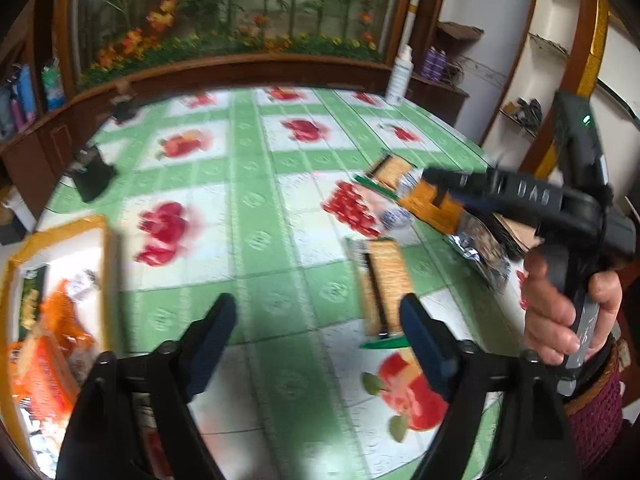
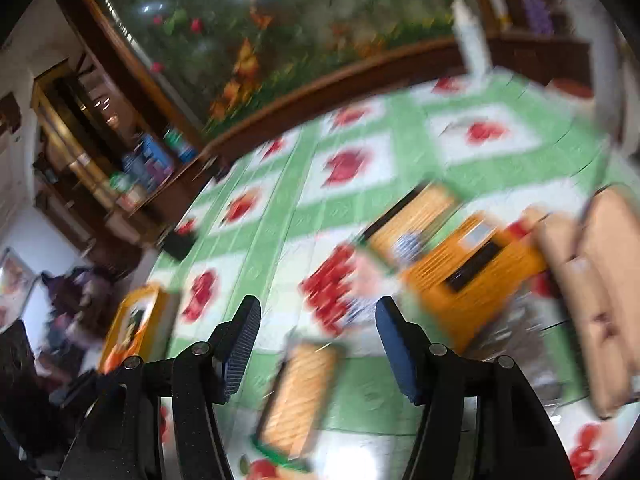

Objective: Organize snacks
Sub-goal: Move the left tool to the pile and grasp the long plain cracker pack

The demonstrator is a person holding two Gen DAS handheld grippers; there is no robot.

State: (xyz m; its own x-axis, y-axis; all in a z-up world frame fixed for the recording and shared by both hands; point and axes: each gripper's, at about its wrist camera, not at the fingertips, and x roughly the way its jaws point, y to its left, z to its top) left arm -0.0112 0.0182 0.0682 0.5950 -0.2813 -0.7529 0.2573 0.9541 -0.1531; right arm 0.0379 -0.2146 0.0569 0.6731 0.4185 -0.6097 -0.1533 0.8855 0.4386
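Both your grippers, left (image 1: 316,344) and right (image 2: 318,340), stand spread wide, holding nothing. Two cracker packs (image 1: 384,284) (image 1: 390,172), one orange pack (image 2: 472,272), one red pack (image 1: 352,208) lie right. Yellow-rimmed box (image 1: 60,232) sits at the left table edge; bare tablecloth (image 1: 256,184) between.

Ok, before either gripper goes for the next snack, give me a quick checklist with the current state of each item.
1. Left gripper open and empty: ok.
2. Right gripper open and empty: ok.
3. Nearest cracker pack lies flat on the tablecloth, nothing on top of it: ok.
4. Yellow-rimmed tray in view at table's left with snacks already inside: ok.
5. Image sharp enough for aiming: not ok, both views are motion-blurred.
6. Free room in tray: cannot tell.
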